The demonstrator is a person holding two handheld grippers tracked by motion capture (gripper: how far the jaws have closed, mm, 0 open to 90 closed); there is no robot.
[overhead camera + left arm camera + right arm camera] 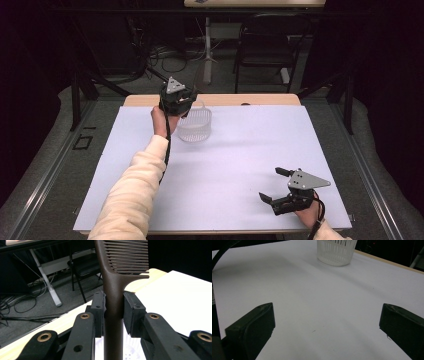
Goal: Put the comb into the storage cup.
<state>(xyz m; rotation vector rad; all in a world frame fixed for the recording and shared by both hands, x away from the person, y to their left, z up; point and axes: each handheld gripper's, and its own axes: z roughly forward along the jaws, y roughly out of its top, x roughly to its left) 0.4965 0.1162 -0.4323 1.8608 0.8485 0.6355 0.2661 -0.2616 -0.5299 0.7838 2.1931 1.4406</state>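
Just left of centre in the upper part of the high view, the left gripper (176, 100) hangs at the near-left rim of a white slotted basket (196, 125) standing on the white desk (240, 165). In the left gripper view its jaws are clamped on the handle of a dark brown comb (113, 290), the pads pressing it from both sides. The comb's long axis runs straight up the middle of that picture, teeth at the top and pointing to the right, handle passing down between the jaws toward the white slotted wall of the basket (130, 350) glimpsed at the bottom edge. That, I judge, is what the coming move turns on: the comb stands roughly on end, handle downward, with the basket right beneath it, so a short lowering should set it inside. The right gripper (277, 186) rests at the lower right of the high view, well apart from the basket, its jaws spread wide with nothing between them; in the right gripper view the basket (336, 251) sits far off at the top edge. The comb's tip is cut off by the frame's top, its lower end is hidden, and from above the comb itself is too dark to make out against the gripper.
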